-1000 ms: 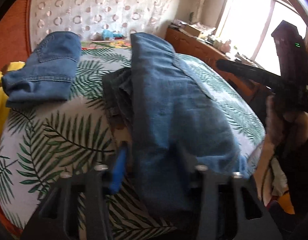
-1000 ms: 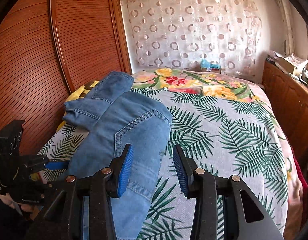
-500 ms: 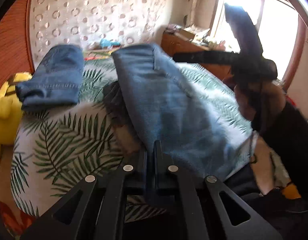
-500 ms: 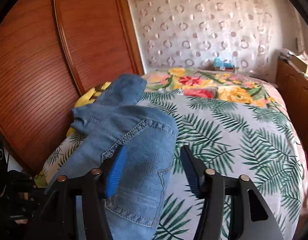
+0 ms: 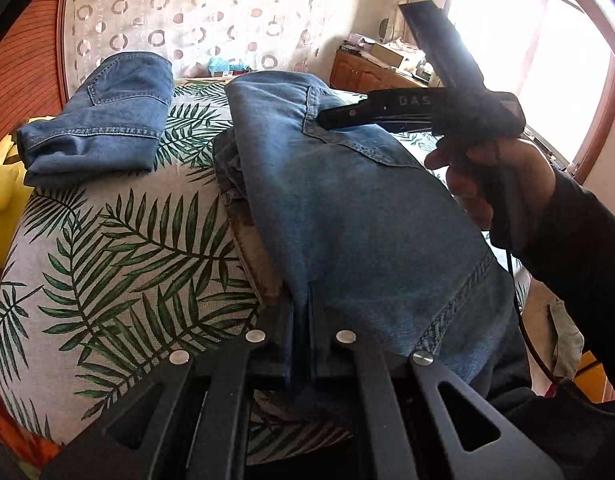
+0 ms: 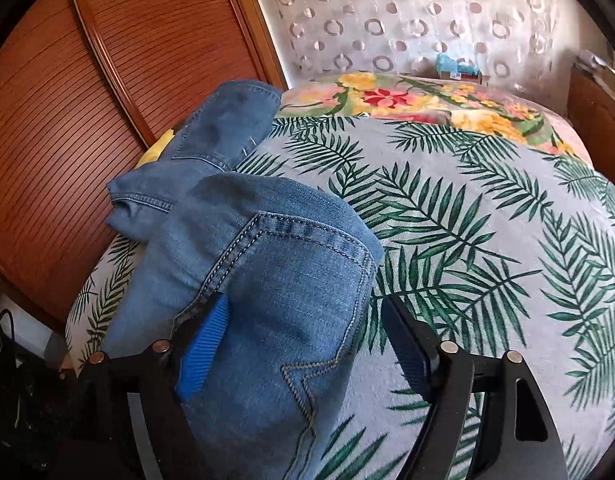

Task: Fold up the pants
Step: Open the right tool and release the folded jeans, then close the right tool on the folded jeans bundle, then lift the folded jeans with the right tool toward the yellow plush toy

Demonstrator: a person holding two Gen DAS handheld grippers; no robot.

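Pants (image 5: 347,208) lying lengthwise on palm-print bed (image 5: 119,248), near end hanging over front edge. Left gripper (image 5: 303,320) clamped shut on denim at near end. Right gripper (image 6: 307,344) spreading wider, straddling fabric, pads not pressing. Risks, as judged: single-sided hold skewing fold; loose side sagging off edge; second folded pair (image 5: 99,112) disturbed.

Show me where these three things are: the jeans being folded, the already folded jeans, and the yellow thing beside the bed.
jeans being folded (image 5: 355,216), left wrist view, middle of the top layer.
folded jeans (image 5: 103,120), left wrist view, middle.
yellow thing (image 5: 1,188), left wrist view, its visible side.
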